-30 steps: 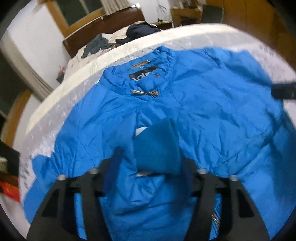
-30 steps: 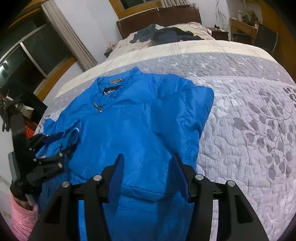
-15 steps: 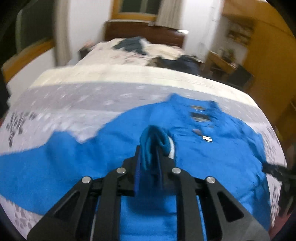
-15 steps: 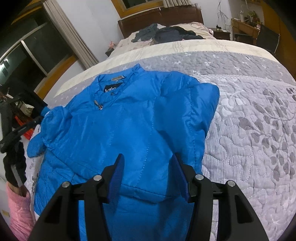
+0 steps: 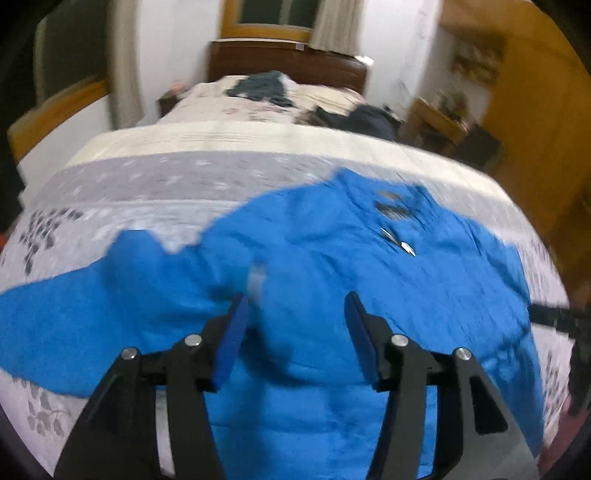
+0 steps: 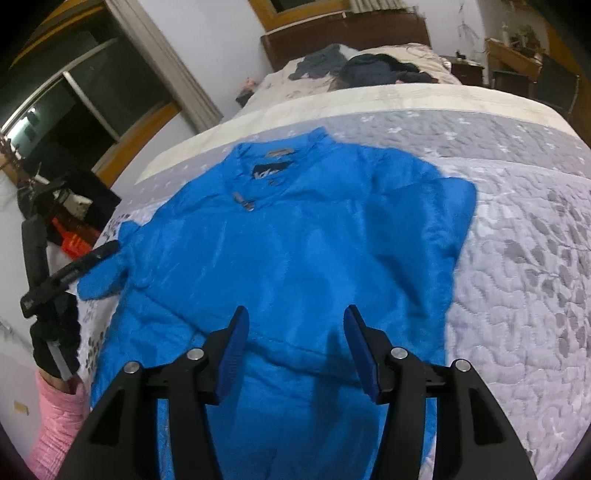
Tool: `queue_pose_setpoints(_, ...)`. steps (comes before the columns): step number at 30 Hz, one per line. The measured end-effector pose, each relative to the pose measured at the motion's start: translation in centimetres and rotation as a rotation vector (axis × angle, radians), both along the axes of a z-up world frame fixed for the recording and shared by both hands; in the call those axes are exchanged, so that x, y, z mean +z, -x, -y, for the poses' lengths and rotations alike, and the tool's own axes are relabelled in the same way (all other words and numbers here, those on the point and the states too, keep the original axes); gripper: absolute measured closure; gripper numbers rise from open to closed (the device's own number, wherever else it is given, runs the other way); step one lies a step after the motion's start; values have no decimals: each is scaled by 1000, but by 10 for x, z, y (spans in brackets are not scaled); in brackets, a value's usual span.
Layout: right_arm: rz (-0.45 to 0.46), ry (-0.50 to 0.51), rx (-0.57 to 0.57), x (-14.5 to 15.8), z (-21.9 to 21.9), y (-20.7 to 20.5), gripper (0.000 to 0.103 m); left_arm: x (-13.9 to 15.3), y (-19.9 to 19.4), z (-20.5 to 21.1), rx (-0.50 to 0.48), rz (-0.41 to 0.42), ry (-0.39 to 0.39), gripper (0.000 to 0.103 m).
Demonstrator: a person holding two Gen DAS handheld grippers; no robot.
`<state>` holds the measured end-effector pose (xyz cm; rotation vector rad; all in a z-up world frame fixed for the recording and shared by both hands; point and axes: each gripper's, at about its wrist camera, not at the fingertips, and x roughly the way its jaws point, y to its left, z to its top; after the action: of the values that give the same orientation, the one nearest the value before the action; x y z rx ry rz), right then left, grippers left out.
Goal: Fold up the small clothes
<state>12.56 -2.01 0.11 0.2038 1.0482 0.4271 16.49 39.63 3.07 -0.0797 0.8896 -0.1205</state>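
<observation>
Lying on grey quilted bedspread (image 6: 517, 258) | blue jacket (image 6: 295, 240) | dark window (image 6: 74, 110)

You can see a big bed with a grey flowery quilt (image 6: 517, 236). Dark clothes (image 6: 369, 64) lie heaped near its brown headboard (image 6: 343, 27). A wooden desk (image 6: 513, 55) stands at the right.

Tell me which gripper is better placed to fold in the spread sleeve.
Probably the left. The left gripper, open, hovers beside the spread sleeve of the blue jacket; the right gripper hangs open over the hem.
</observation>
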Motion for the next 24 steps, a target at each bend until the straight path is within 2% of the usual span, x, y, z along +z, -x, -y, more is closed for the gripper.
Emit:
queue_pose_setpoints(2,-17,23,5,-6,-6,-5,48,-11,-5,19,-52,-33,-20,49)
queue_pose_setpoints(6,-71,34,-17,-28,-7,-22,50,-40,-24,30,-40,-82,-88,50)
queue_pose_setpoints(11,-98,1,-21,-51,-4,-34,51,-56,-42,25,-14,-67,-114,50)
queue_pose_setpoints(15,-86,-13,-22,-49,-1,-32,51,-55,-43,25,-16,-55,-130,49)
queue_pose_setpoints(17,-72,-15,-26,-42,0,-26,51,-49,-39,21,-20,-58,-102,49)
queue_pose_setpoints(19,-57,-27,-21,-32,1,-20,49,-36,-28,11,-17,-53,-34,47)
queue_pose_setpoints(21,-31,-35,-10,-18,0,-11,48,-20,-11,-5,-9,-32,26,38)
queue_pose_setpoints(24,-9,-32,11,-5,-4,1,46,-3,22,-39,37,-2,46,31)
